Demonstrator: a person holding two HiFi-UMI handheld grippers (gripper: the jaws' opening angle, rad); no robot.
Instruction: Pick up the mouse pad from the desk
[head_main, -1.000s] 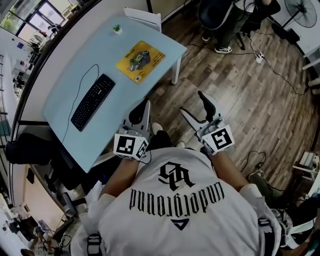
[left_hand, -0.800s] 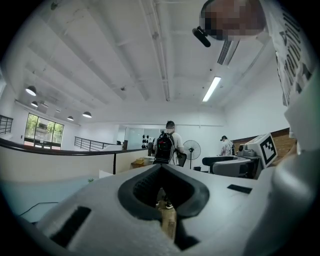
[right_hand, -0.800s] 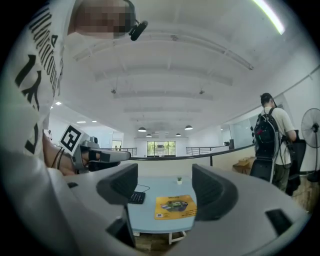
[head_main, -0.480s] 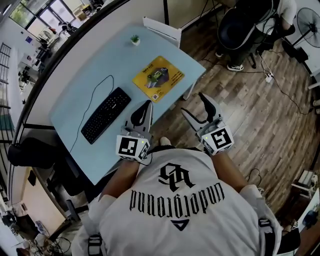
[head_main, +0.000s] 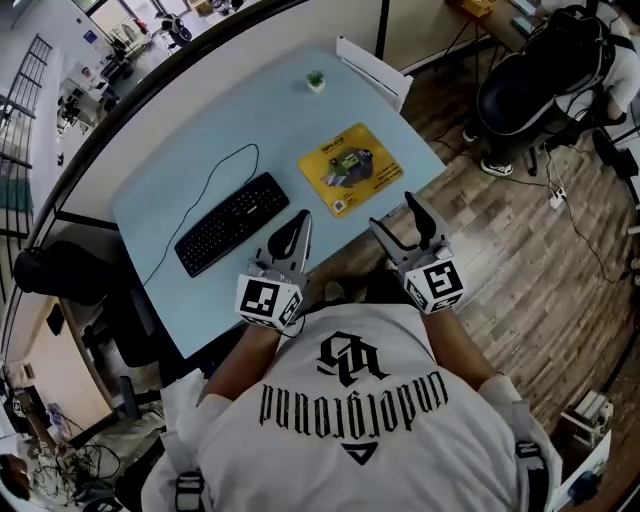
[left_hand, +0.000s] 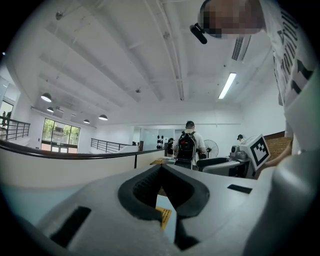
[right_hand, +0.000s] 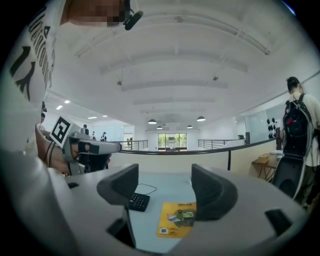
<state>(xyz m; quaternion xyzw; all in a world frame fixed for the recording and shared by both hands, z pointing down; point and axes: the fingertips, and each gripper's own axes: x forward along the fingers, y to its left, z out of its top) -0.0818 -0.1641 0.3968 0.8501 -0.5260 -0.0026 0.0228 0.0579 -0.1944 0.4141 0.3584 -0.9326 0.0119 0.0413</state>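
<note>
**Pre-grasp: both grippers empty, short of the mouse pad.**
The yellow mouse pad (head_main: 350, 168) lies flat near the front right corner of the light-blue surface (head_main: 250, 115), beside the keyboard (head_main: 233, 222). Right gripper (head_main: 396, 215): jaws wide apart, nothing between. Left gripper (head_main: 298, 224): tips together, empty. Risk: the pad is thin, so level jaws may skate over it or push it off the nearby edge.
</note>
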